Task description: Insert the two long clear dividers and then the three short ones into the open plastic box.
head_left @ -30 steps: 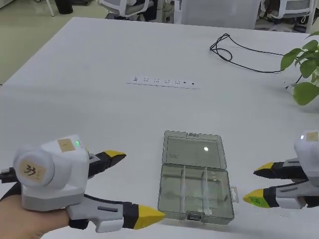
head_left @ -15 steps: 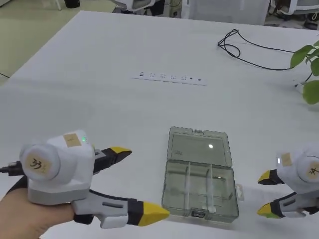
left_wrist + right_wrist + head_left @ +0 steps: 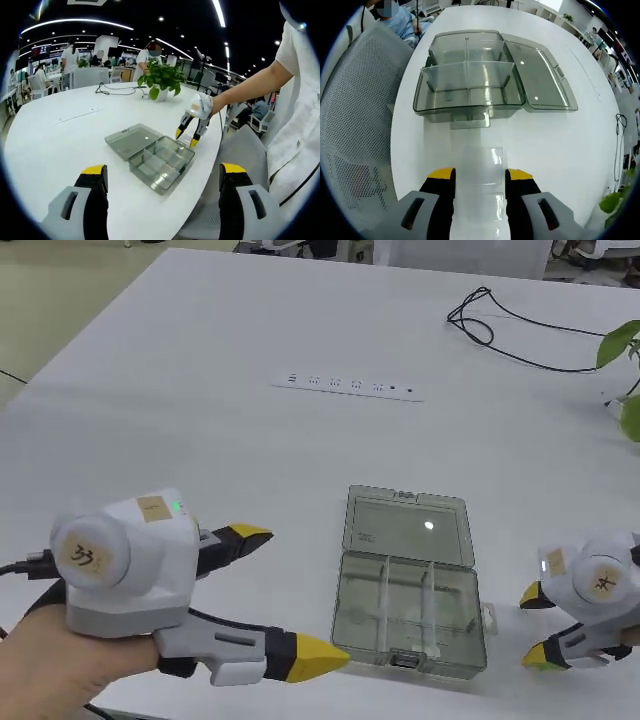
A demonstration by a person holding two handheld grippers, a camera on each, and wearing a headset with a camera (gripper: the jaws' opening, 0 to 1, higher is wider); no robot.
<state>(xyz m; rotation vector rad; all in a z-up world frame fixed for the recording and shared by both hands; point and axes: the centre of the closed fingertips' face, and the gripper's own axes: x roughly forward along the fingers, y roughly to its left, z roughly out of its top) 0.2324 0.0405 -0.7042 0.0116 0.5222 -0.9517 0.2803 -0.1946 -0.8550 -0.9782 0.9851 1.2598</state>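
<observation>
The right gripper [image 3: 537,626] has swung from lying sideways, its body trailing off toward 3 o'clock, to tipped up, with its round back cap turned toward the head view. It has also slid a little toward the near edge of the table [image 3: 200,390], from the box's [image 3: 450,665] 3 o'clock to about its 4 o'clock, its yellow tips slightly nearer the box's right wall.

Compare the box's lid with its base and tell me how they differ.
The lid lies flat, shallow and empty; the base is deeper and holds two long dividers standing upright. The lid lies farther from the table edge, the base nearer. Both are clear greyish plastic, joined at the hinge.
</observation>
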